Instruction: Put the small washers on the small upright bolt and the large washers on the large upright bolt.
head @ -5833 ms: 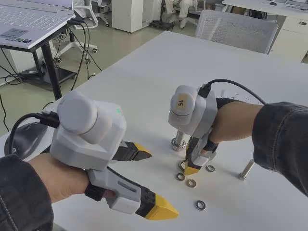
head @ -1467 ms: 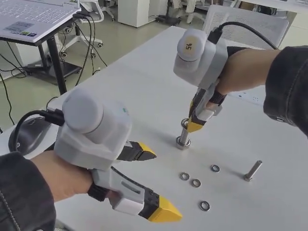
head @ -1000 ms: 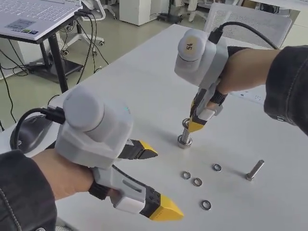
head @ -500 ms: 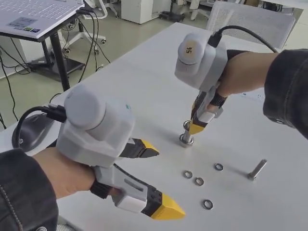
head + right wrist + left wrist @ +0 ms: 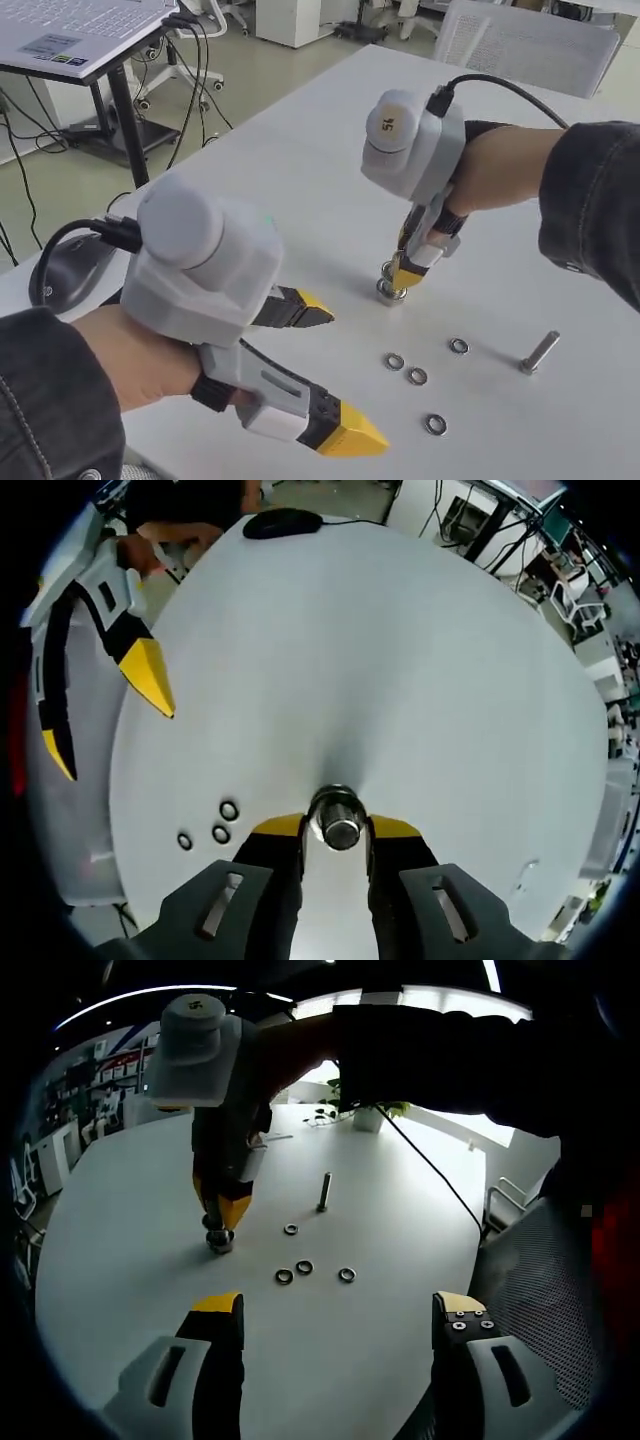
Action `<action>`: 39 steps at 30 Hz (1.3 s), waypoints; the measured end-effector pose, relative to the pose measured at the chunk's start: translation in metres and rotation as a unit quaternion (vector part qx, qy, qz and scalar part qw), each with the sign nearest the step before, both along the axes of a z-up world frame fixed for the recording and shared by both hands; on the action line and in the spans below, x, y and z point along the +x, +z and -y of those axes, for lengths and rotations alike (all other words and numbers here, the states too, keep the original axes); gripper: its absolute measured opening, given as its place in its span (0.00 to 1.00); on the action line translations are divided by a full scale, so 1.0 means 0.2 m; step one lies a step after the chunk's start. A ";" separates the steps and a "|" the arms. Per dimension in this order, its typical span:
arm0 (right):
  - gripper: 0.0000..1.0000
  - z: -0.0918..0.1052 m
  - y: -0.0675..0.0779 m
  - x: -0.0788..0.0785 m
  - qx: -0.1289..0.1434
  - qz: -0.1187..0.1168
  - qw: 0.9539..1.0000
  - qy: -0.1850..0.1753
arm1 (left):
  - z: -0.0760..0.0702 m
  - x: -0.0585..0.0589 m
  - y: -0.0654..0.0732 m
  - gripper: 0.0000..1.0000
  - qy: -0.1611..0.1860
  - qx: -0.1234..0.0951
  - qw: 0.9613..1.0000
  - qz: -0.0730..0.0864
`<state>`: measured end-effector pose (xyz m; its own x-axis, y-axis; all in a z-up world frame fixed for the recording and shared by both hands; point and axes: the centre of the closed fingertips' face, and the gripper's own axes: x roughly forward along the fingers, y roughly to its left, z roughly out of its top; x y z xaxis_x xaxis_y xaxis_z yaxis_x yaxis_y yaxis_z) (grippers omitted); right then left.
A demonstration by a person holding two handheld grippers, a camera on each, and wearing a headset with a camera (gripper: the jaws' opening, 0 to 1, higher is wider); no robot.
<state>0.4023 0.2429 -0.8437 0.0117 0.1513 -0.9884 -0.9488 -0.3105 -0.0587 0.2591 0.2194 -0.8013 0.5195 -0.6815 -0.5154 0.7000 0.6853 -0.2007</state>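
— Washers in the head view: how many lie loose?
— Four loose washers (image 5: 417, 376) on the white bench (image 5: 300, 150), near the upright bolt (image 5: 388, 288); 5.8 s ago there were five, with the right gripper (image 5: 405, 278) down among them; now its yellow tips are beside the bolt's shaft, near the base; half a second ago they were higher on the shaft. A lying bolt (image 5: 540, 352) rests on its side beyond the washers, as before.
— And the other one?
— The left gripper (image 5: 345, 376) hovers over the near edge, well apart from the upright bolt; its jaws are spread wide with nothing between them, much as in the earlier pictures.
— Left gripper view?
— Its own jaws rise wide apart at the bottom. Past them lie the four loose washers (image 5: 304, 1267), three in a loose row and one further off beside the lying bolt (image 5: 324, 1192); to the left the right gripper (image 5: 225, 1215) stands tip-down at the upright bolt (image 5: 218, 1242).
— Right gripper view?
— It looks straight down on the upright bolt (image 5: 340, 825), seen end-on between the two yellow tips; the jaws are narrowed to about the bolt's width; whether they pinch a washer or the bolt itself I cannot tell. Three loose washers (image 5: 221, 833) lie to the left; the left gripper (image 5: 100, 715) shows at upper left, jaws apart; a black mouse (image 5: 282, 522) lies at the far edge of the bench.
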 end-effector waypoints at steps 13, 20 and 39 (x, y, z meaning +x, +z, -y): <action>0.24 0.00 -0.05 0.00 0.000 -0.006 1.000 -0.006 | 0.00 0.00 0.00 0.76 0.000 0.001 1.000 -0.002; 0.24 -0.01 -0.07 0.01 -0.002 -0.008 1.000 -0.005 | 0.00 0.00 0.00 0.76 0.000 0.001 1.000 -0.004; 0.25 -0.03 -0.09 0.03 -0.001 -0.010 1.000 -0.002 | 0.00 0.00 0.00 0.76 0.000 -0.001 1.000 -0.004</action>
